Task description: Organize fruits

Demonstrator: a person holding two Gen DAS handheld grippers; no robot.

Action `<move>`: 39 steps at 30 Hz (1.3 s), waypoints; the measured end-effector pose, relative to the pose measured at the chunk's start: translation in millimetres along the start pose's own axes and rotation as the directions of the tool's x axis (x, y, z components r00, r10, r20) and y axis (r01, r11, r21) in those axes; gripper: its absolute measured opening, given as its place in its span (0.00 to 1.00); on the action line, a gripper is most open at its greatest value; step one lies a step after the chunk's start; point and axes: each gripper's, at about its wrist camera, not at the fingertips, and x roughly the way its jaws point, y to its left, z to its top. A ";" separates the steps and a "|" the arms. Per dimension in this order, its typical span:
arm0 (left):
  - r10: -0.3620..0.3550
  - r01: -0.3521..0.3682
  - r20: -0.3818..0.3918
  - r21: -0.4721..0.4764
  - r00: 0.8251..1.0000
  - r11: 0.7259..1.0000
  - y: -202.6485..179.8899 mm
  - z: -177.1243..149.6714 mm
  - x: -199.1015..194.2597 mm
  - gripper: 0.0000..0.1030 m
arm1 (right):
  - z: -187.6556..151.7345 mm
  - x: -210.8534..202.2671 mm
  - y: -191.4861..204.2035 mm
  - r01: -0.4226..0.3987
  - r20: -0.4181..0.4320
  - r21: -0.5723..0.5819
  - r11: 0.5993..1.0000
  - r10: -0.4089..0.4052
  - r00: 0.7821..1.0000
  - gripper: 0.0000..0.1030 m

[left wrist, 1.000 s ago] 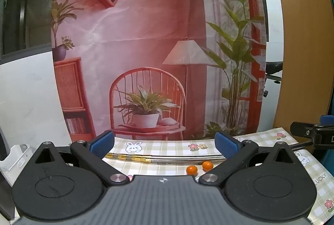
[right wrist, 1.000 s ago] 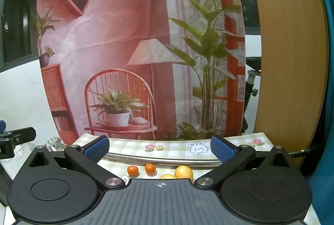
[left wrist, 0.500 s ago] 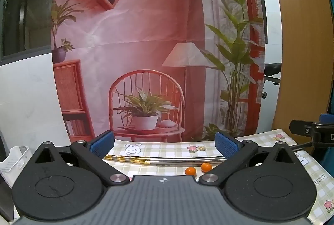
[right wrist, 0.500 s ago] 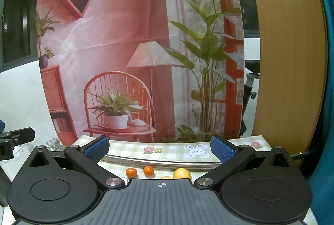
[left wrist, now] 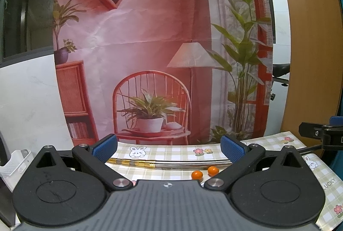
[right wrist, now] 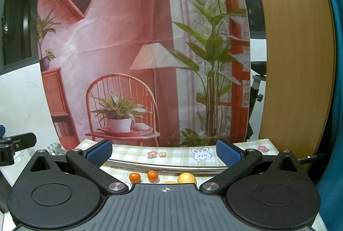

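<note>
Two small orange fruits (left wrist: 197,174) (left wrist: 213,170) lie on the checked tablecloth (left wrist: 171,150), seen low in the left wrist view. The right wrist view shows the same two (right wrist: 134,176) (right wrist: 152,175), plus a larger yellow fruit (right wrist: 187,178) and the top of another yellow one (right wrist: 170,182) behind the gripper body. My left gripper (left wrist: 169,146) is open and empty, held above the table. My right gripper (right wrist: 164,151) is open and empty, also above the fruits.
A metal tray rim with gold handles (left wrist: 150,163) runs behind the fruits; it also shows in the right wrist view (right wrist: 167,166). A printed backdrop (left wrist: 150,49) hangs behind the table. A wooden panel (right wrist: 295,59) stands right. A white basket (left wrist: 15,163) sits at left.
Both grippers have tilted or risen slightly, so the fruits sit lower in each view. Nothing was grasped or moved.
</note>
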 end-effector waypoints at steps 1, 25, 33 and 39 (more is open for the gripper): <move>-0.001 0.001 0.001 -0.001 1.000 1.000 0.5 0.3 0.2 1.00 | 0.0 -0.2 -0.8 0.001 -0.001 0.001 1.000 -0.001 1.000 1.00; 0.012 -0.012 -0.009 -0.009 1.000 1.000 -0.7 1.2 2.2 1.00 | 0.3 -0.4 -2.2 0.002 -0.001 0.002 1.000 -0.002 1.000 1.00; 0.021 -0.021 -0.002 0.003 1.000 1.000 -3.6 0.0 -0.1 1.00 | 0.1 -0.2 -2.1 0.003 -0.003 0.005 1.000 -0.003 1.000 1.00; 0.017 -0.017 -0.004 -0.001 1.000 1.000 -3.0 0.4 -0.6 1.00 | -1.7 1.8 -4.2 0.005 -0.006 0.012 1.000 -0.005 1.000 1.00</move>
